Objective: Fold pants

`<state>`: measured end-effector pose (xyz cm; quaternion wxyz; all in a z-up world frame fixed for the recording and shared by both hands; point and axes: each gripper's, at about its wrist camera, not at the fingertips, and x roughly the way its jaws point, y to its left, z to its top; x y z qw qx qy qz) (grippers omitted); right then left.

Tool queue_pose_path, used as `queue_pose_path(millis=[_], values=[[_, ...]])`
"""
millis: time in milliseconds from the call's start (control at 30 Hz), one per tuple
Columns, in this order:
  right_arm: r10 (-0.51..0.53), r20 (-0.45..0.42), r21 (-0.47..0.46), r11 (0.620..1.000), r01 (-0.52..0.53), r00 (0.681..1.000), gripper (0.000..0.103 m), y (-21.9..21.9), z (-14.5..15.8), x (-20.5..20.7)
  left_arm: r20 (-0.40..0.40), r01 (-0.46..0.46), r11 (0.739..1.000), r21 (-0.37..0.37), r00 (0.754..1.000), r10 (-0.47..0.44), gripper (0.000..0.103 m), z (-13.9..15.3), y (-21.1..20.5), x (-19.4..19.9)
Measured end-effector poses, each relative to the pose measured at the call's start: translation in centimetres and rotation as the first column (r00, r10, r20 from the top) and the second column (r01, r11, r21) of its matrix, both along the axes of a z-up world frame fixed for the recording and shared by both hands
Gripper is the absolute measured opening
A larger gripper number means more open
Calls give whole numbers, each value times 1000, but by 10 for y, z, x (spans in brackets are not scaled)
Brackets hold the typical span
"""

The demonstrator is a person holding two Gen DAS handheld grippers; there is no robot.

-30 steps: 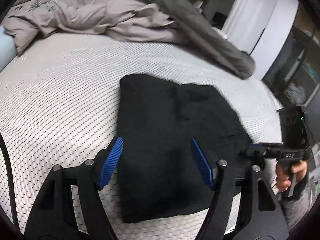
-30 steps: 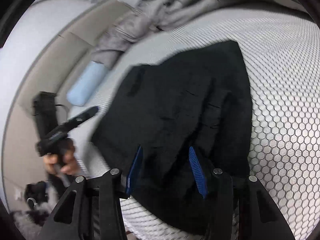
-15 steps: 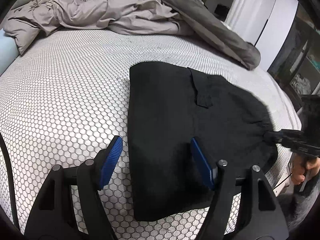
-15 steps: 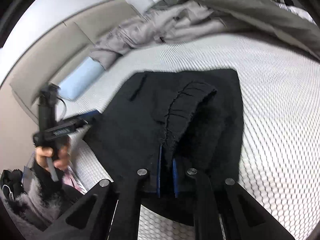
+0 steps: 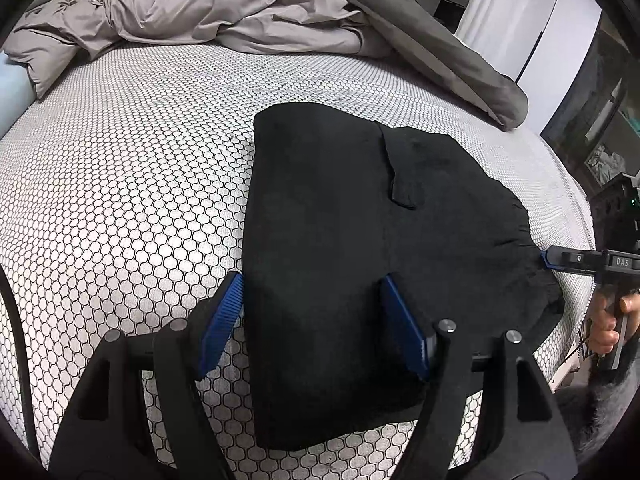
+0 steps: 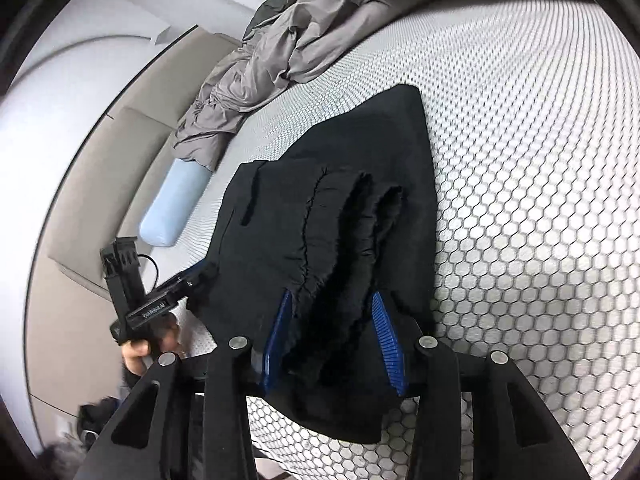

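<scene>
Black pants (image 5: pixel 340 220) lie folded on the honeycomb-patterned mattress (image 5: pixel 120 180). My left gripper (image 5: pixel 312 320) stands open over their near left edge, one pad above the bare mattress and the other above the cloth. In the right wrist view the gathered waistband (image 6: pixel 352 240) of the pants (image 6: pixel 360 152) is bunched in ridges between the blue pads of my right gripper (image 6: pixel 332 332), whose jaws are opening and do not pinch it. The right gripper (image 5: pixel 546 260) also shows at the pants' far right edge, and the left gripper (image 6: pixel 196 274) at their left corner.
A crumpled grey duvet (image 5: pixel 200 12) covers the far side of the bed. A light blue pillow (image 6: pixel 172 208) lies by the beige headboard (image 6: pixel 100 160). The mattress edge runs close behind the right gripper, with a white wardrobe (image 5: pixel 520 20) beyond. A person's hand (image 5: pixel 608 320) holds the right gripper's handle.
Half a second ago the right gripper was shut on the waistband; now its jaws have spread and the waistband sits loose between them. The left gripper has stayed open in place.
</scene>
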<state>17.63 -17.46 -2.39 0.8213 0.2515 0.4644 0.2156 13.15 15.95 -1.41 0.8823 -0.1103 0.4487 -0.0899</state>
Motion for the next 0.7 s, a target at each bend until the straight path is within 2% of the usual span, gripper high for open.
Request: queue_pose_path(millis=[67, 133, 333, 433, 567, 700], values=[[15, 5, 15, 1000, -16, 1000, 43, 3, 2, -1, 0, -2, 1000, 3, 1000, 2, 68, 0, -1, 0], [18, 0, -9, 1000, -18, 1000, 43, 6, 1, -1, -1, -2, 1000, 5, 1000, 2, 68, 0, -2, 0], [-16, -18, 3, 1000, 16, 1000, 43, 9, -6, 8, -3, -2, 1000, 4, 1000, 2, 68, 0, -1, 0], [-19, -21, -46, 999, 18, 1000, 44, 11, -7, 10, -2, -1, 1000, 5, 1000, 1, 68, 0, -2, 0], [-18, -22, -50, 999, 17, 1000, 43, 10, -7, 10, -3, -3, 1000, 5, 1000, 3, 68, 0, -2, 0], [-13, -19, 16, 1000, 14, 1000, 45, 7, -6, 8, -6, -6, 1000, 4, 1000, 7, 68, 0, -2, 0]])
